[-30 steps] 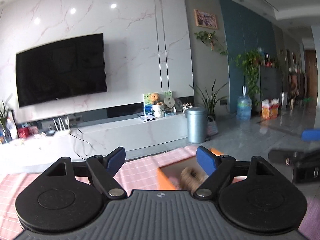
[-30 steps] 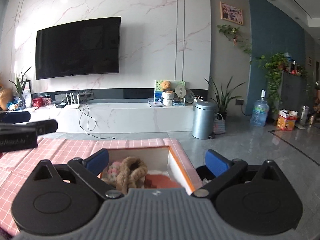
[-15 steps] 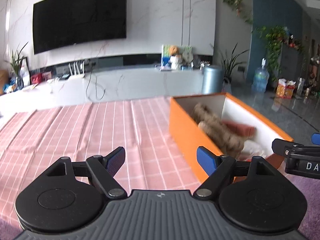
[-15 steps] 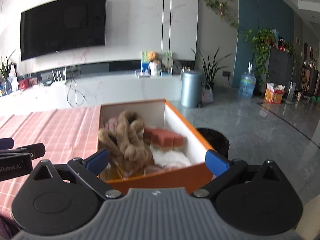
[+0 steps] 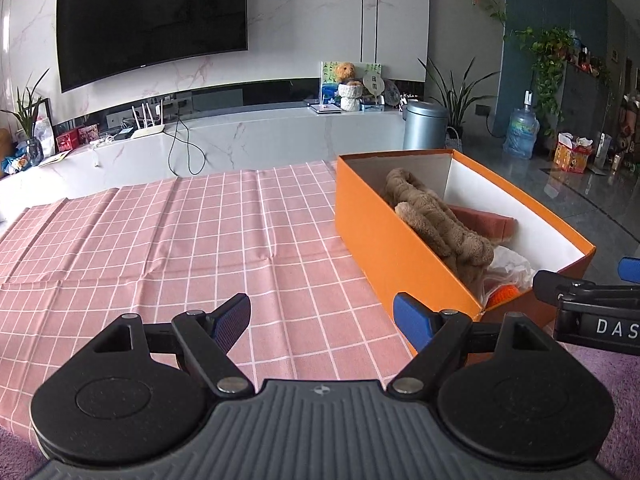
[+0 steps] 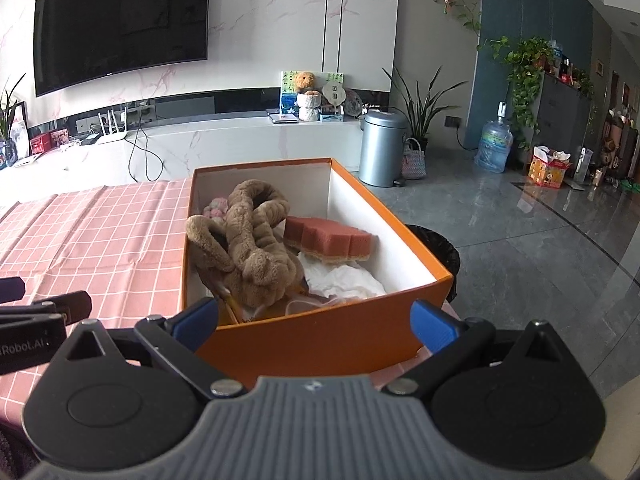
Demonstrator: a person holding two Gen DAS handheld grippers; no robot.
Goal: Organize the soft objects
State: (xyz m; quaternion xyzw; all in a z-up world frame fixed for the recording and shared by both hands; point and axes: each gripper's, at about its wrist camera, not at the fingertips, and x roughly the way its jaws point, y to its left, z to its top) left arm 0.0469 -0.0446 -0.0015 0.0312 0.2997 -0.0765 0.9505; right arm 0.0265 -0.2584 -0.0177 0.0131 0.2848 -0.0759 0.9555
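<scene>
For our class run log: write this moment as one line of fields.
left gripper: open, over cloth | right gripper: open, at box | in box: brown plush, sponge, tissue

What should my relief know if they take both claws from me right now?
Left claw: open, empty, over the pink checked cloth.
Right claw: open, empty, at the near end of the orange box.
In the box: brown plush piece, red sponge, white crumpled material, a small pink item at the back and something orange near the front.
Done: all visible soft items are boxed.
Left: no loose soft items in view; check outside the frame.
</scene>
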